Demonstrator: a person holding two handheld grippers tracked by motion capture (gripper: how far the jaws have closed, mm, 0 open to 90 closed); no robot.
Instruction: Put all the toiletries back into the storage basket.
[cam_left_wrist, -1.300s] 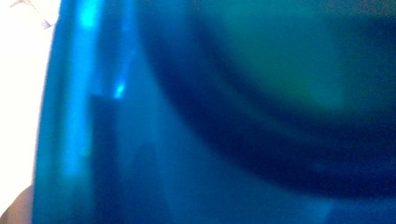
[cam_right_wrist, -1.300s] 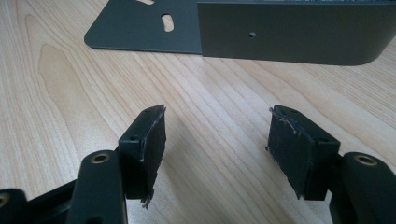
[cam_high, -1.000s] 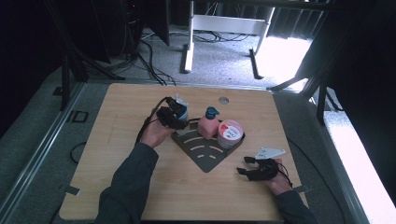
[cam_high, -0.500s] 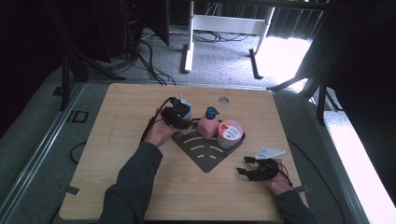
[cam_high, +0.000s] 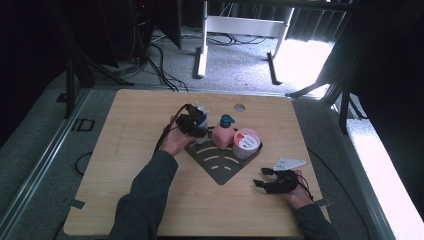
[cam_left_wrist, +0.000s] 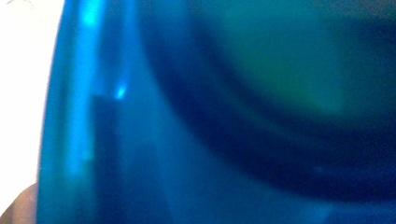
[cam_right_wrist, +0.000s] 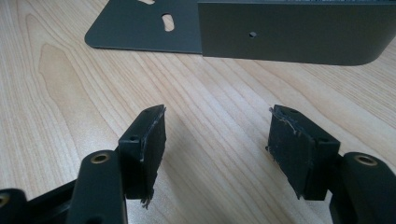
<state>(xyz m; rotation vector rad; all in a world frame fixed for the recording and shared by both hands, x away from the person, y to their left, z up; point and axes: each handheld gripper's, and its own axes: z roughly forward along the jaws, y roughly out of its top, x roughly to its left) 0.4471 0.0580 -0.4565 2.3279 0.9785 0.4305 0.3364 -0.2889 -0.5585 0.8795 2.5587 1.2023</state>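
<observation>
Nearest the person, at the near right of the pale wooden table (cam_high: 125, 150), the right gripper (cam_high: 266, 178) lay low over the boards with its two black jaws spread and nothing between them; its own view showed bare wood grain between the worn pads (cam_right_wrist: 148, 140).

Beyond it, toward the middle of the table, sat the dark metal corner rack with slotted base (cam_high: 220, 162). On its far part stood a pink rounded bottle with a blue cap (cam_high: 222, 134) and, just to its right, a squat round tub with a red-and-white lid (cam_high: 246, 142).

At the rack's far left edge, the left gripper (cam_high: 196, 126) was clenched around a translucent blue container with a white top (cam_high: 201, 118), whose blue wall pressed close against that gripper's camera (cam_left_wrist: 196, 140).

By my reading, two items were already settled on the rack and the blue container was being set beside them; letting go of it remained, and the right gripper had no part yet.
</observation>
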